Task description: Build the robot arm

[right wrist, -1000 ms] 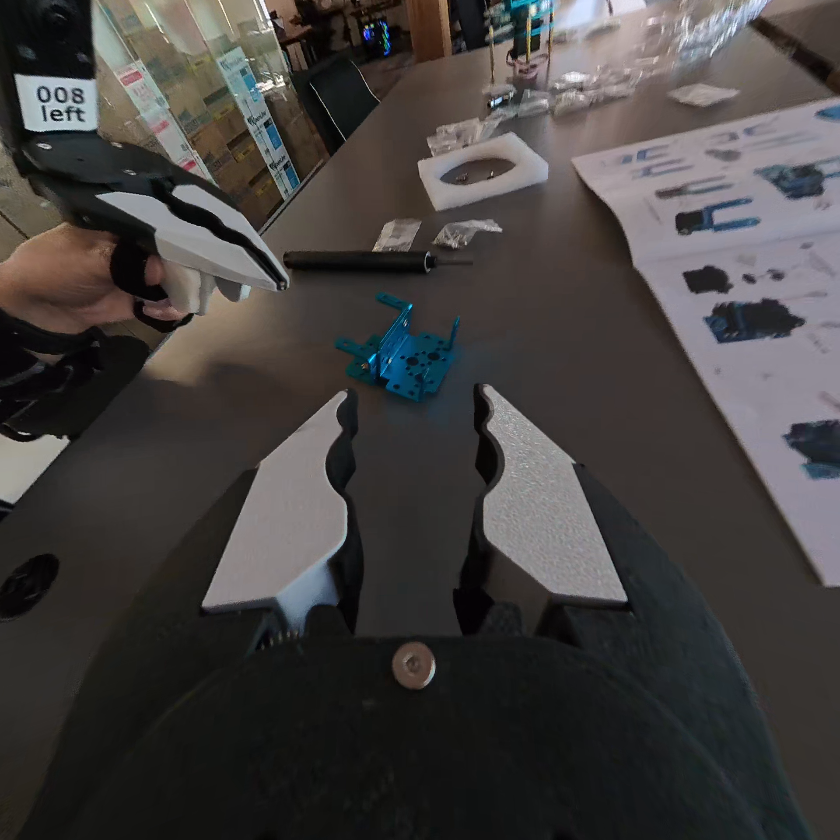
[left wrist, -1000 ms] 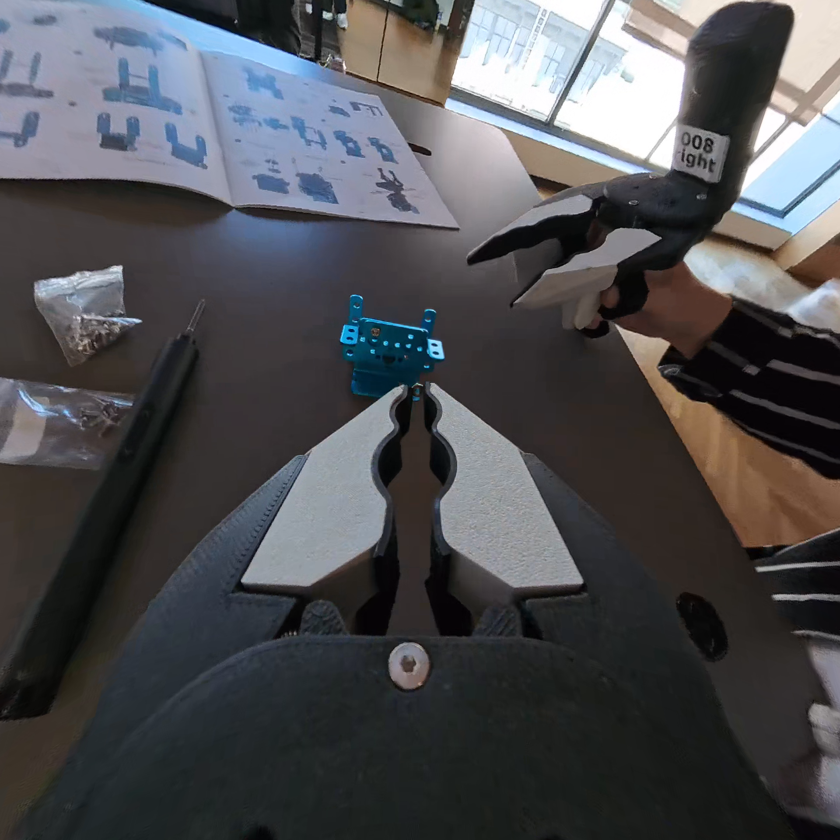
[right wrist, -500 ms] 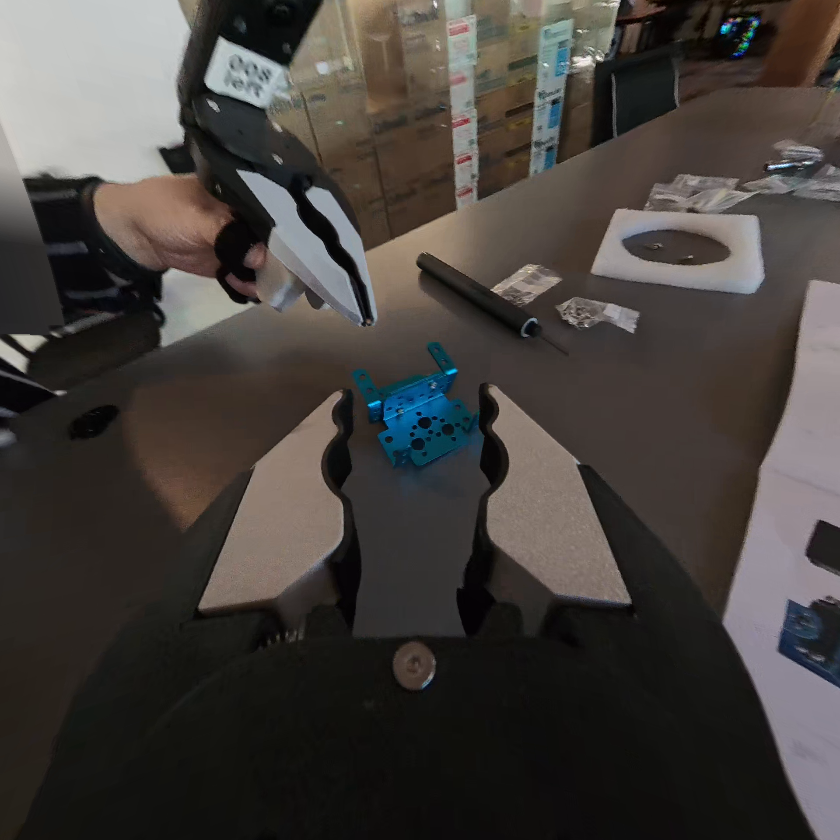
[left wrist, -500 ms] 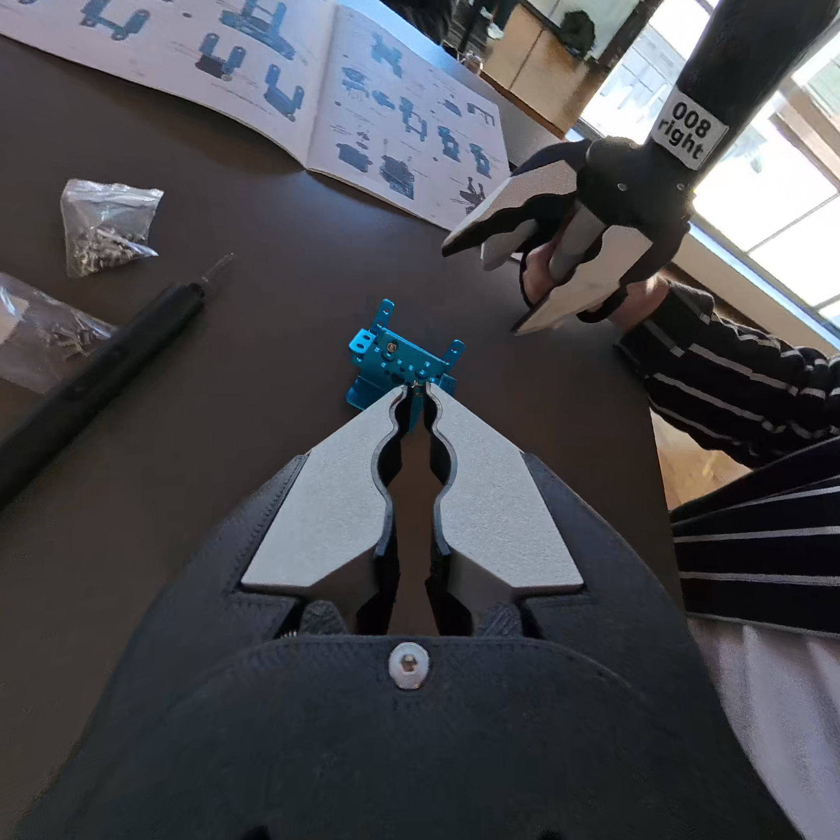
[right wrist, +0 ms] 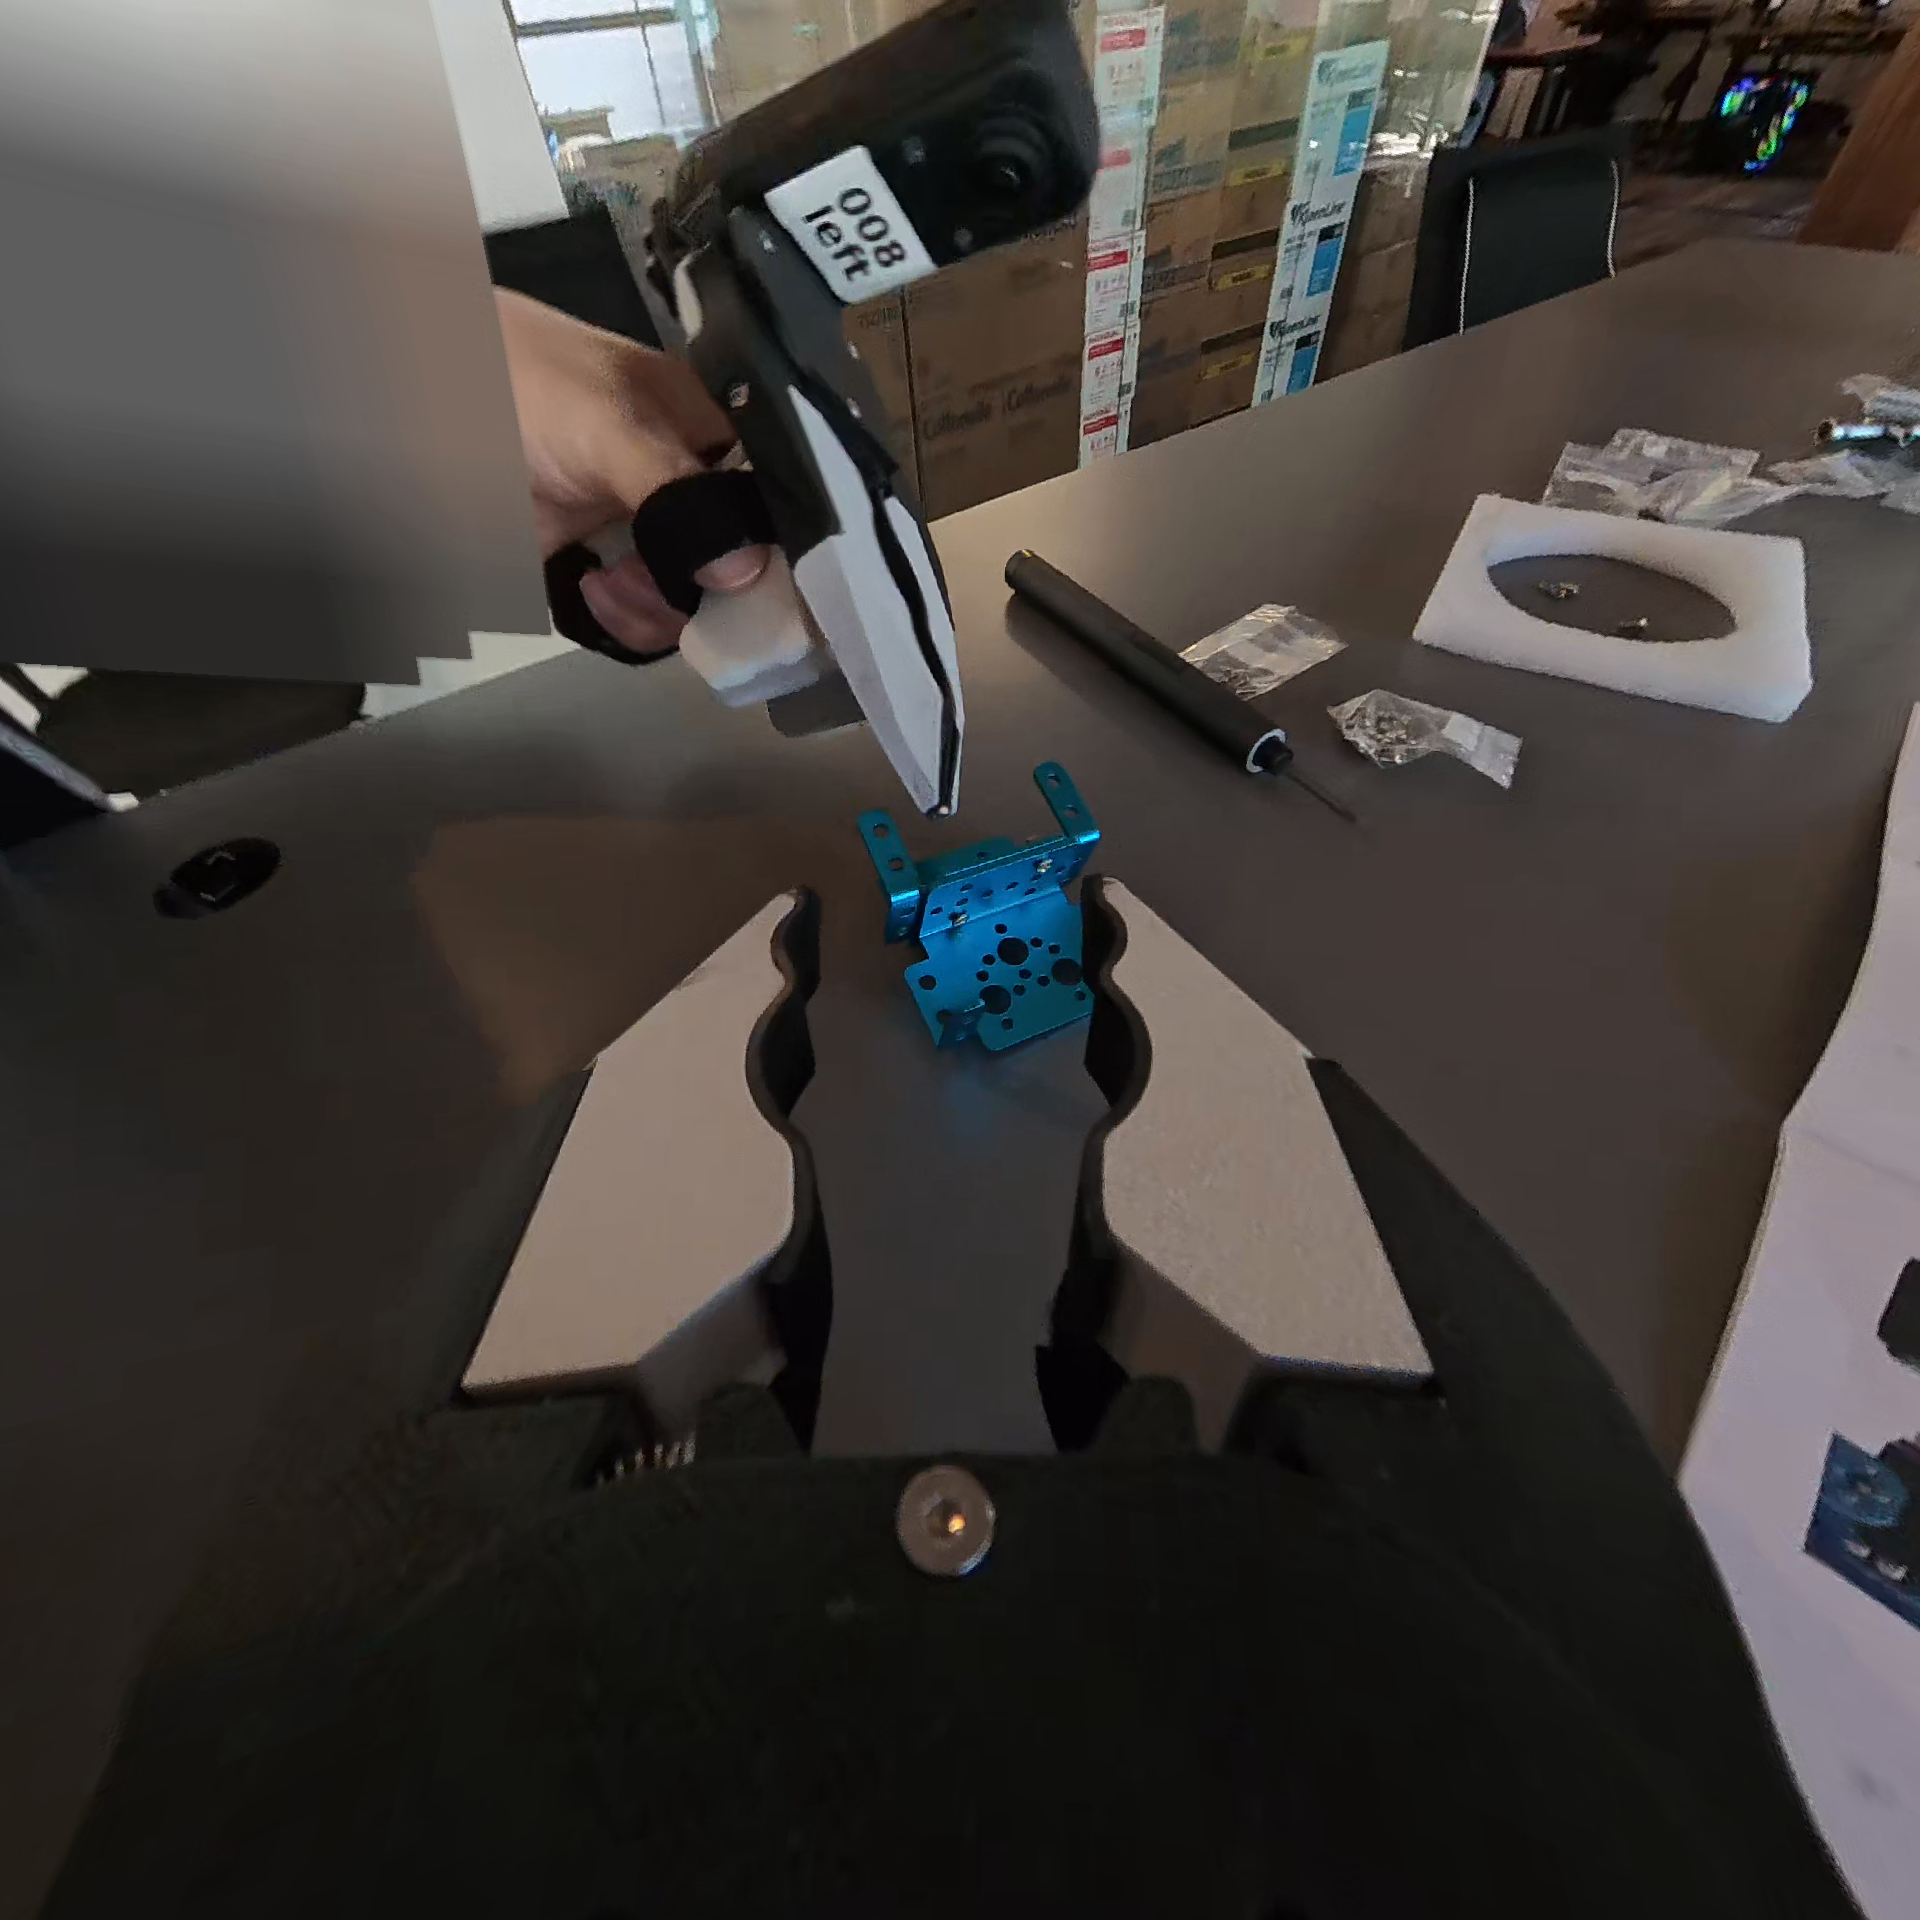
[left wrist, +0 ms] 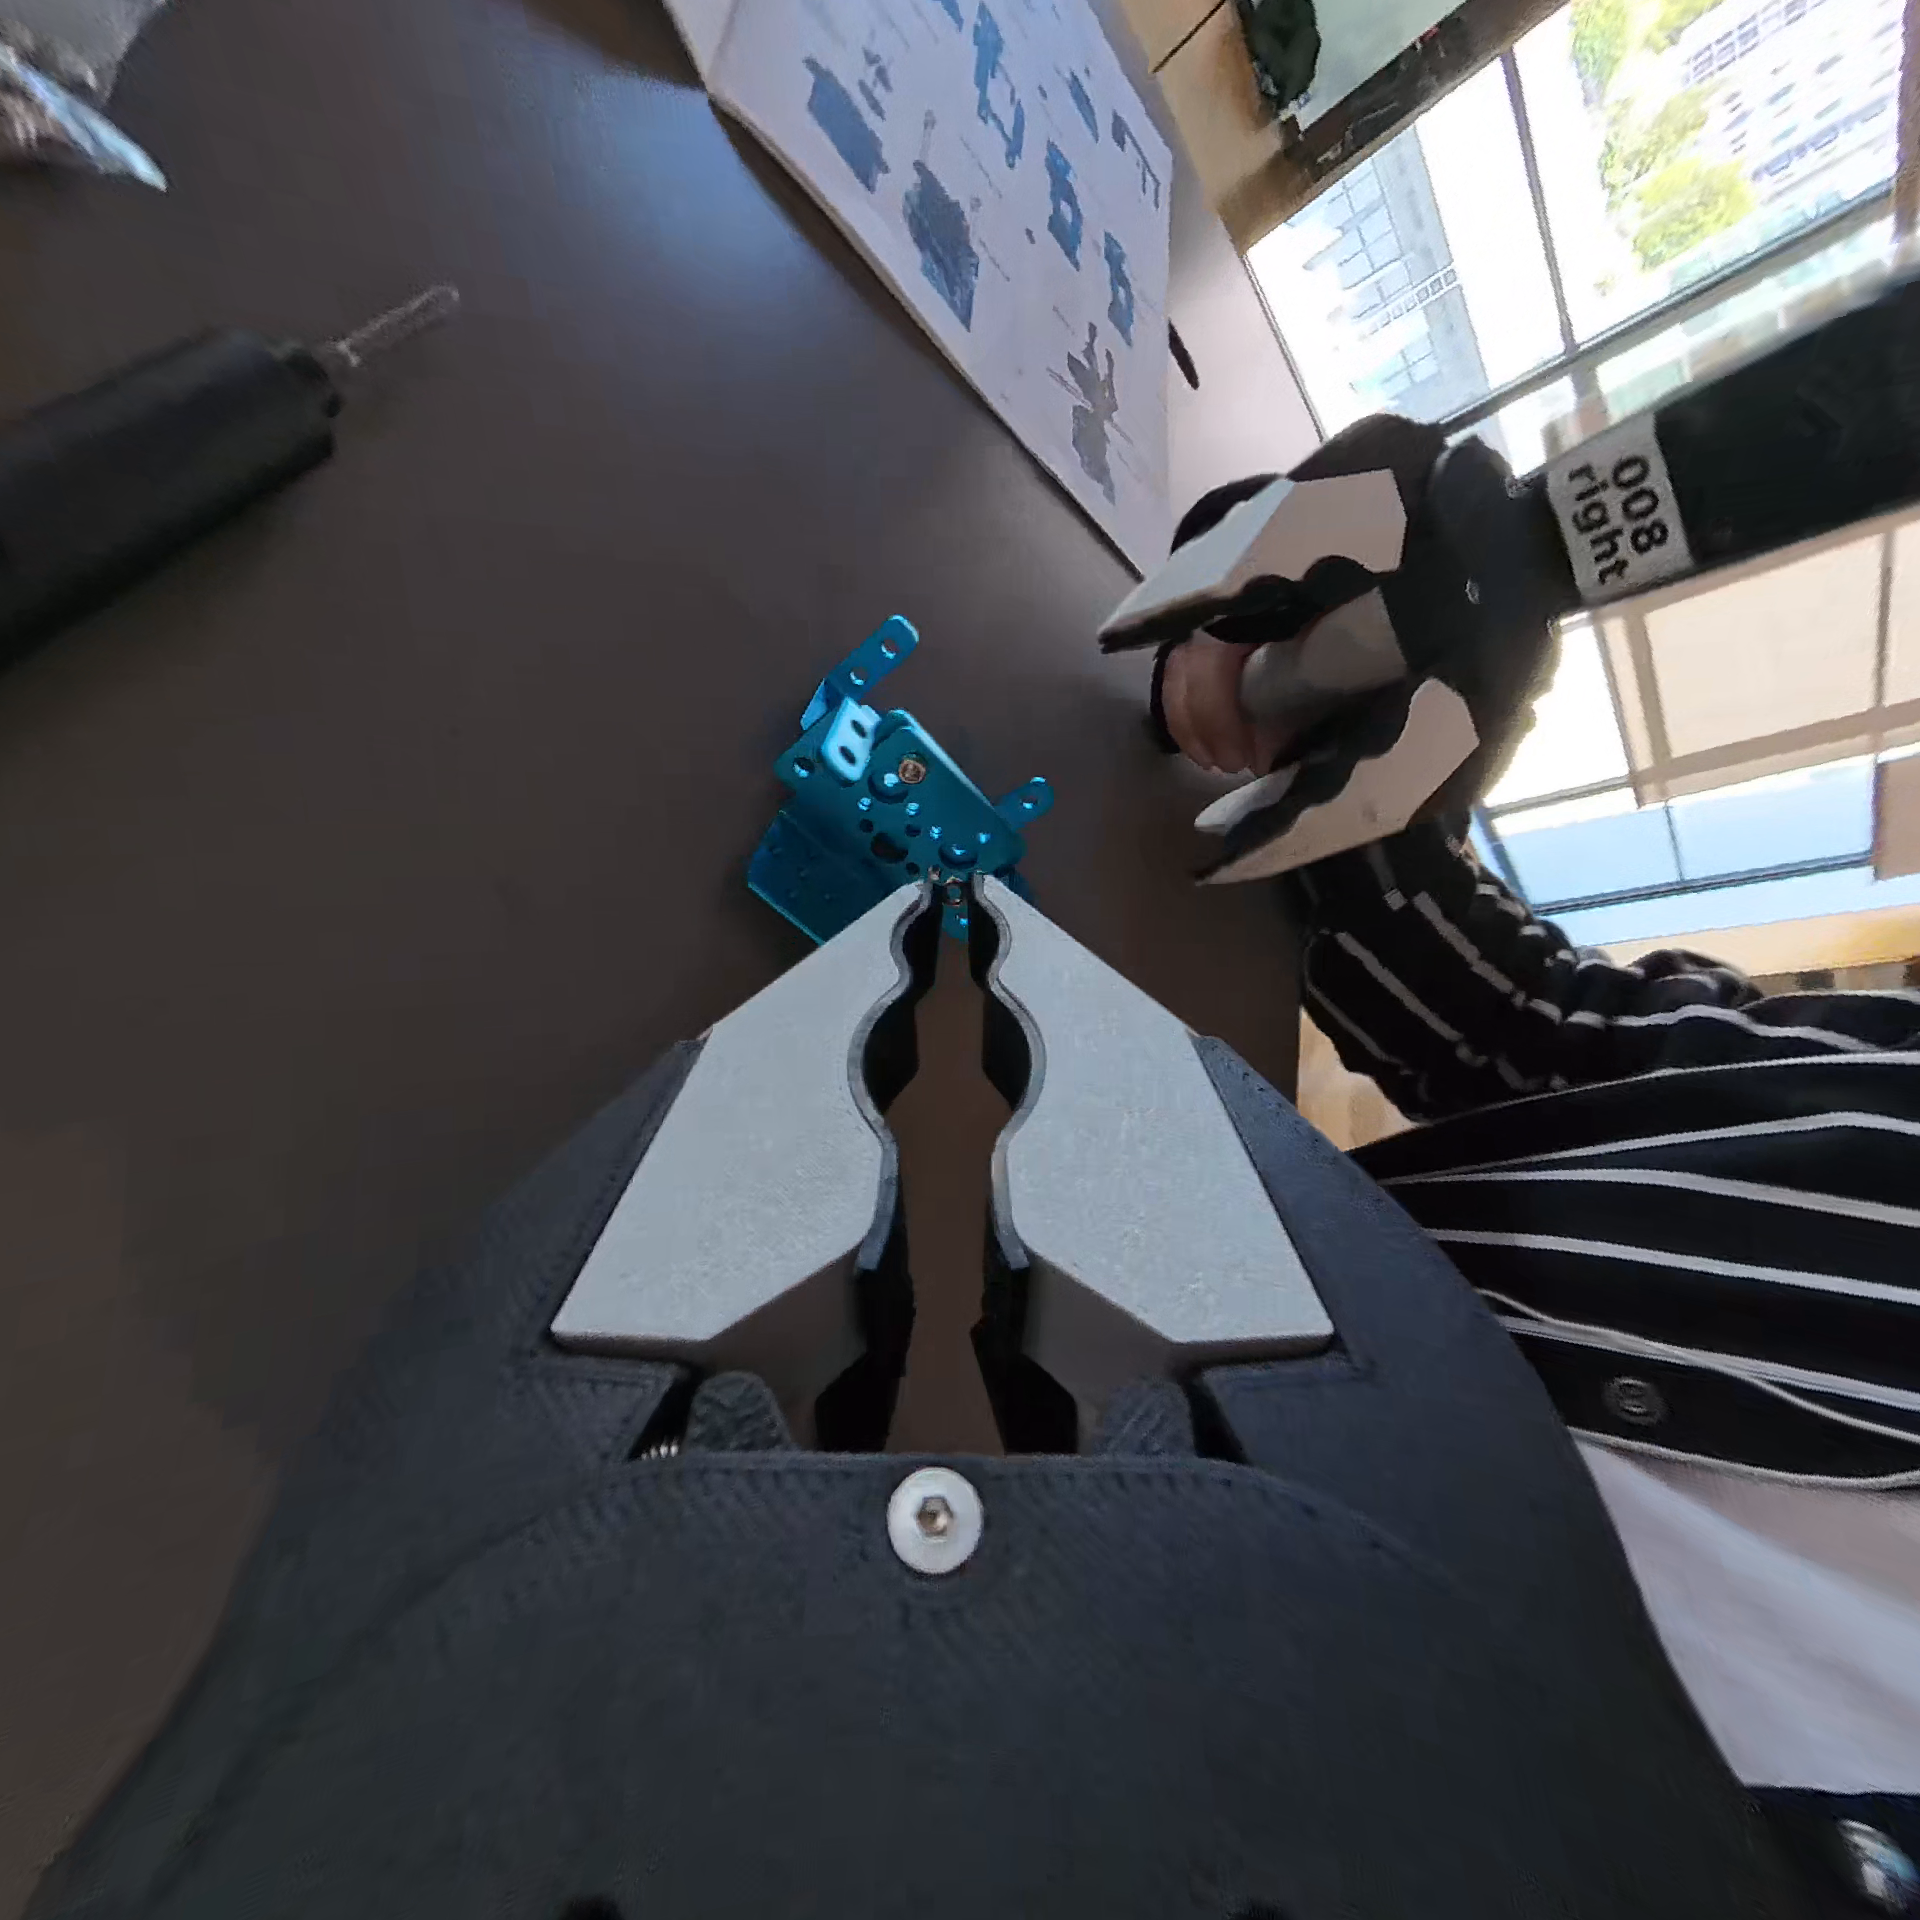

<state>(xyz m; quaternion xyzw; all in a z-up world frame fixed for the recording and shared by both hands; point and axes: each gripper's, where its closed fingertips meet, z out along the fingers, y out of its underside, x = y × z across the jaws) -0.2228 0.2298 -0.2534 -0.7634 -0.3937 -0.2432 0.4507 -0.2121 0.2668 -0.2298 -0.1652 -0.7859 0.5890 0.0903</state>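
A blue perforated metal bracket assembly (right wrist: 987, 940) stands on the dark table (right wrist: 1455, 987); it also shows in the left wrist view (left wrist: 894, 800). My right gripper (right wrist: 951, 899) is open, and its fingertips flank the bracket without touching it. It appears farther off in the left wrist view (left wrist: 1153, 753). My left gripper (left wrist: 951, 883) is shut on a tiny screw-like piece. It points steeply down, with its tip just above the bracket's top edge, as the right wrist view (right wrist: 940, 805) shows.
A black screwdriver (right wrist: 1143, 665) lies behind the bracket, next to two small bags of screws (right wrist: 1429, 732). A white foam ring (right wrist: 1766, 634) sits at the far right. An open instruction booklet (left wrist: 987, 208) lies along the right edge. A striped sleeve (left wrist: 1558, 1039) is nearby. About 5 cm separates my left fingertips from my right.
My left gripper has tilted and come down close over the bracket's top. My right gripper has swung around and moved in until its open fingers flank the bracket.
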